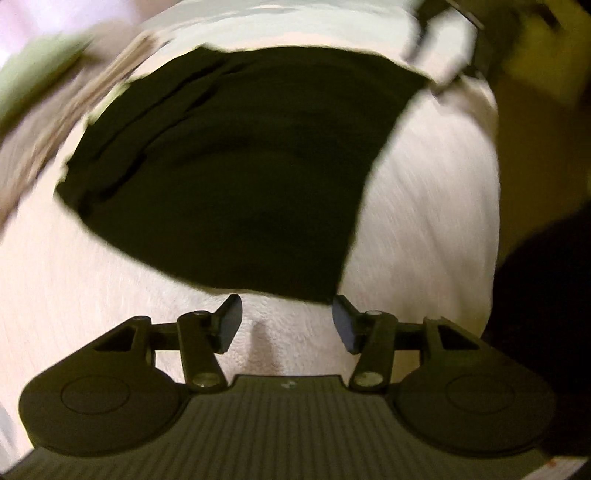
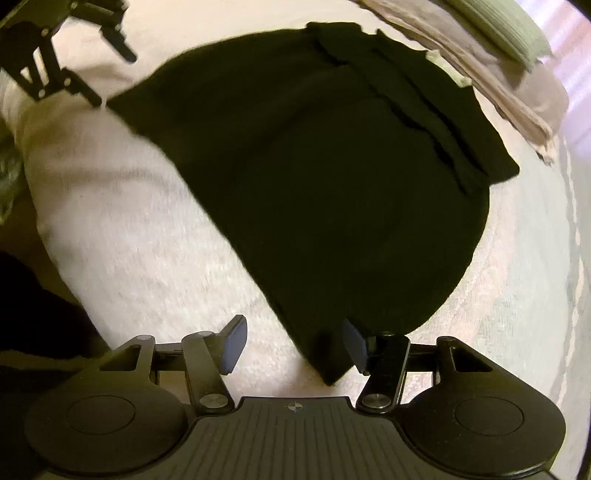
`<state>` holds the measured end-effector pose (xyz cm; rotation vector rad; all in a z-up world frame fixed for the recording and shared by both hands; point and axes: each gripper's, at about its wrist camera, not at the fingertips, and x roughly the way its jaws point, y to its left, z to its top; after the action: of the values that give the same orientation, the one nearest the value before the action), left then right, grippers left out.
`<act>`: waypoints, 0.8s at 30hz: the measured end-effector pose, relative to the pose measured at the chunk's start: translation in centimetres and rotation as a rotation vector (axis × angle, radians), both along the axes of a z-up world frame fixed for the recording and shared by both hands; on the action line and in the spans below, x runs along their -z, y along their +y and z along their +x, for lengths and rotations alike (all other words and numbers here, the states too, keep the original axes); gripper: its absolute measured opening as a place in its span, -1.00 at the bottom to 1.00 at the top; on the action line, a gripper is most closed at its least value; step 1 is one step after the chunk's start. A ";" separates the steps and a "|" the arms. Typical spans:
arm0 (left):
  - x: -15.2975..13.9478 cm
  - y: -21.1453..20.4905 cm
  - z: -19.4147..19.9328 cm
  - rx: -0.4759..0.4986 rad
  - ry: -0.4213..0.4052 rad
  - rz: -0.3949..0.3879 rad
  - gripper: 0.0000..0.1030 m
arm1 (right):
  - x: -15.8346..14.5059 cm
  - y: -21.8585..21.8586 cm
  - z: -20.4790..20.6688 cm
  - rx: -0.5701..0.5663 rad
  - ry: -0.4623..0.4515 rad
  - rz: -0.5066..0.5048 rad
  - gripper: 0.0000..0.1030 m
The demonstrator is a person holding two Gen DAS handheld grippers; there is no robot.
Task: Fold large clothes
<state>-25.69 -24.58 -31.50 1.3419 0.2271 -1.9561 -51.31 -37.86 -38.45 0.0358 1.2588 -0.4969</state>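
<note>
A black garment (image 1: 236,173) lies folded flat on a white fluffy blanket (image 1: 424,206) that covers the bed. It sits near the blanket's side edge, where the white pile drops off into shadow. Along the garment's far edge, several layers of dark cloth are stacked in narrow ridges.

The left gripper (image 1: 287,323) hangs just short of the garment's near edge with its jaws apart. Only bare white blanket shows between its blue pads (image 1: 231,325), and the pads touch no cloth. One corner of the garment ends right beside the pad nearest it.

The right gripper (image 2: 293,347) is also spread wide and grips nothing. A pointed corner of the garment (image 2: 332,177) lies in the gap between its jaws, close against one pad (image 2: 352,343). I cannot tell whether that pad brushes the cloth, but the other pad stands clear over the blanket (image 2: 122,229).

From the right side, the left gripper (image 2: 110,64) is seen near the garment's far corner, with fingers parted.

Beyond the garment, toward the far edge of the bed, a beige cloth (image 2: 517,88) and a pale green pillow (image 2: 506,26) lie together
</note>
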 end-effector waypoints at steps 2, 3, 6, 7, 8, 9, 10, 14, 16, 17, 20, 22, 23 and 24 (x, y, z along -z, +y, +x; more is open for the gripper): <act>2.0 1.2 -0.8 0.100 -0.064 -0.051 -0.03 | 0.9 0.2 -0.5 -0.034 0.011 -0.031 0.07; 2.6 1.8 -1.0 0.151 -0.095 -0.079 -0.02 | 1.1 0.3 -0.8 -0.050 0.015 -0.041 0.07; 4.1 2.6 -1.7 0.276 -0.171 -0.158 0.04 | 1.7 0.4 -1.8 -0.093 0.030 -0.064 0.07; 4.3 2.8 -1.9 0.317 -0.193 -0.179 0.04 | 1.8 0.5 -2.1 -0.108 0.034 -0.076 0.07; 4.6 2.9 -2.2 0.350 -0.211 -0.198 0.04 | 1.9 0.6 -2.3 -0.121 0.038 -0.088 0.07; 4.7 2.8 -2.4 0.377 -0.224 -0.205 0.00 | 2.0 0.6 -2.5 -0.135 0.045 -0.099 0.07; 4.8 2.7 -2.6 0.397 -0.232 -0.202 -0.17 | 1.9 0.5 -2.8 -0.149 0.055 -0.113 0.07; 3.8 0.8 -3.0 0.340 -0.175 -0.157 -0.80 | 2.6 0.9 -3.2 -0.255 0.094 -0.184 0.07; 2.7 -0.5 -2.6 0.253 -0.107 -0.109 -0.86 | 3.3 1.0 -3.2 -0.322 0.112 -0.219 0.07; 2.0 -1.4 -2.2 0.194 -0.056 -0.070 -0.86 | 3.8 1.3 -3.3 -0.365 0.123 -0.249 0.07; 0.4 -3.5 -0.8 0.044 0.074 0.027 -0.87 | 5.0 1.1 -3.5 -0.438 0.135 -0.301 0.07; -0.1 -5.0 0.1 -0.051 0.157 0.089 -0.87 | 5.6 1.0 -3.6 -0.481 0.139 -0.322 0.07; -0.2 -5.6 0.5 -0.085 0.182 0.111 -0.88 | 5.8 0.8 -3.6 -0.500 0.138 -0.323 0.07; -0.3 -5.9 0.7 -0.103 0.194 0.122 -0.88 | 5.8 0.8 -3.6 -0.508 0.136 -0.323 0.07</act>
<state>-24.96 -30.51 -31.22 1.1907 0.5062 -2.0121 -54.94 -37.10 -44.23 -0.5853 1.2495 -0.2565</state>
